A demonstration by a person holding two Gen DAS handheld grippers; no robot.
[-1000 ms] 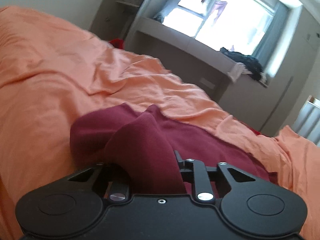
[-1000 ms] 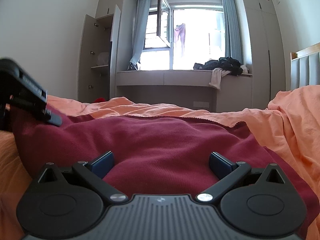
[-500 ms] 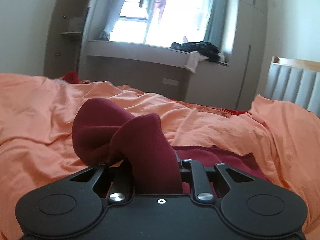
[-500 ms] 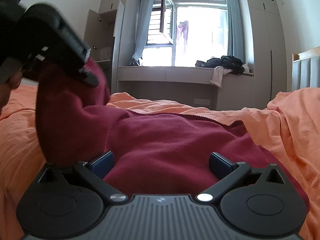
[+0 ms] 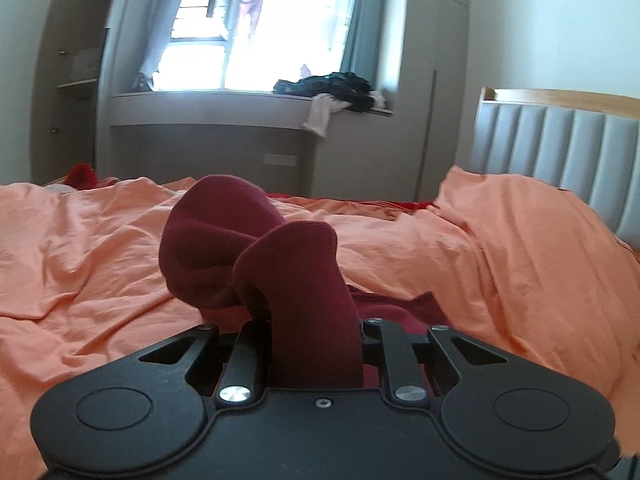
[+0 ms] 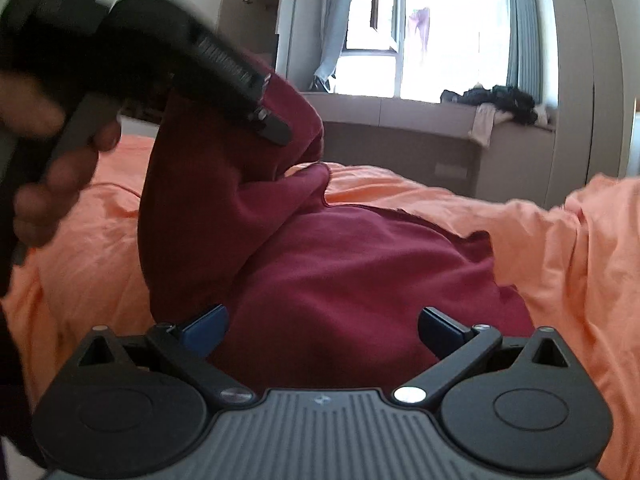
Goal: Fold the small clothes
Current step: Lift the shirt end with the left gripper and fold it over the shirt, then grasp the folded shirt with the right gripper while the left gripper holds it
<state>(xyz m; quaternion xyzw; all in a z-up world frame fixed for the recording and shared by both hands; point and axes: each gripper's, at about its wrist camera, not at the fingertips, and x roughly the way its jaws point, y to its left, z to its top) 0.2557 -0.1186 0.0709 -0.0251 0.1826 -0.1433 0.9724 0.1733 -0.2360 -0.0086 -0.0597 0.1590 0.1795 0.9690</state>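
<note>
One orange bed (image 5: 500,248), one maroon garment (image 6: 360,276) spread on it. Two grippers: L gripper (image 5: 316,344) jaws narrow, pinching a bunched garment fold, raised off the bed; R gripper (image 6: 322,320) jaws wide, garment lying between, pads not pressing. Only R view shows a hand (image 6: 52,168) gripping L's handle; only L view shows the headboard (image 5: 560,152).

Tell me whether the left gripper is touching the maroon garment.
Touching. In the left wrist view the left gripper has a fold of the maroon garment pinched between its jaws; the right wrist view shows that fold lifted.
</note>
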